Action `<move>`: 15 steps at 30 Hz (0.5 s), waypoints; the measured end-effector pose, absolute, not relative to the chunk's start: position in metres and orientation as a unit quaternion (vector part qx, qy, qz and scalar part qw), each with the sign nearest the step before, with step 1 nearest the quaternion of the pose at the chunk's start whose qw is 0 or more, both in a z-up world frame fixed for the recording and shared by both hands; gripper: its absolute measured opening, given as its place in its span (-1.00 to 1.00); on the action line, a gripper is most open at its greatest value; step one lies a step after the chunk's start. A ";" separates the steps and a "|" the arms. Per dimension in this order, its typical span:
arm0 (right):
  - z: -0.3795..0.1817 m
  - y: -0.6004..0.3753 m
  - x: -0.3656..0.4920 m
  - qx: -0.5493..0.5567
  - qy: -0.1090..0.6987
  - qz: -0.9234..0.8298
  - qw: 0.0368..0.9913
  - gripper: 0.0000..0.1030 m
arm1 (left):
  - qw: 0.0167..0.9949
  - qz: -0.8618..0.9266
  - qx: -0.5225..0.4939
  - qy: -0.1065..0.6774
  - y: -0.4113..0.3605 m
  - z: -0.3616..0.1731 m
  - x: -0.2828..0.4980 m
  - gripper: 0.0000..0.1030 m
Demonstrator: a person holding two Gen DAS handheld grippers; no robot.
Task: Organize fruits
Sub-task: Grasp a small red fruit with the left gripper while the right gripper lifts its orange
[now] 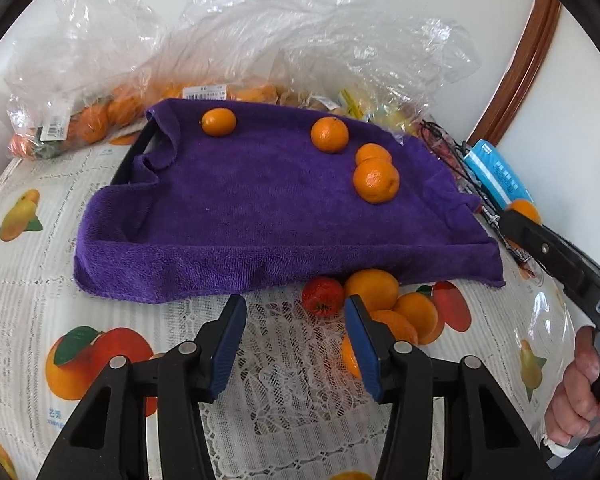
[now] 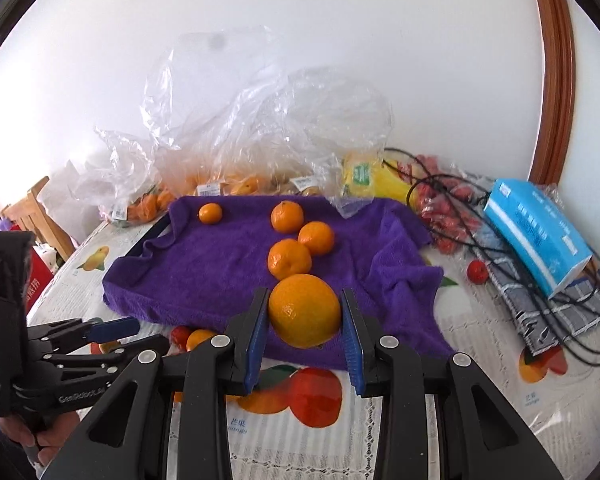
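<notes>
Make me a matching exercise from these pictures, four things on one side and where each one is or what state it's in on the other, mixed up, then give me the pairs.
Things:
1. large orange
2. small red fruit
3. blue box
4. left gripper

Places or states:
A. lying on cables and a checked cloth, right of the purple towel
B. open, nothing between its pads
C. clamped in the right gripper
D. on the tablecloth just in front of the towel's near edge

Pairs: 1-C, 2-D, 3-A, 4-B
</notes>
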State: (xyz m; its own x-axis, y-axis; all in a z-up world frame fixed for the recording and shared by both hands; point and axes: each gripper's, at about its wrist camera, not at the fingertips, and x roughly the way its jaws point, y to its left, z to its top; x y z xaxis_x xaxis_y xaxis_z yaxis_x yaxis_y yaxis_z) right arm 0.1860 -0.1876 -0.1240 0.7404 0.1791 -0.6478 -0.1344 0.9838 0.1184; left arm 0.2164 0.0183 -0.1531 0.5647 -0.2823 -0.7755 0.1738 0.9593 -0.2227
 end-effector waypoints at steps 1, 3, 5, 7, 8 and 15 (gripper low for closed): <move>-0.126 -0.189 0.186 0.032 0.354 0.083 0.931 -0.34 | 0.882 -0.127 -0.062 0.449 0.018 -0.154 0.218 -0.08; -0.127 -0.190 0.184 0.029 0.356 0.079 0.931 -0.34 | 0.882 -0.132 -0.069 0.447 0.017 -0.154 0.221 -0.11; -0.127 -0.190 0.182 0.029 0.355 0.084 0.930 -0.34 | 0.879 -0.140 -0.073 0.450 0.014 -0.153 0.224 -0.11; -0.127 -0.190 0.181 0.032 0.353 0.086 0.931 -0.34 | 0.881 -0.137 -0.072 0.448 0.010 -0.153 0.225 -0.11; -0.126 -0.190 0.180 0.032 0.353 0.088 0.931 -0.34 | 0.883 -0.134 -0.069 0.445 0.009 -0.153 0.225 -0.11; -0.127 -0.189 0.179 0.031 0.353 0.088 0.931 -0.34 | 0.876 -0.116 -0.079 0.462 0.022 -0.156 0.226 -0.05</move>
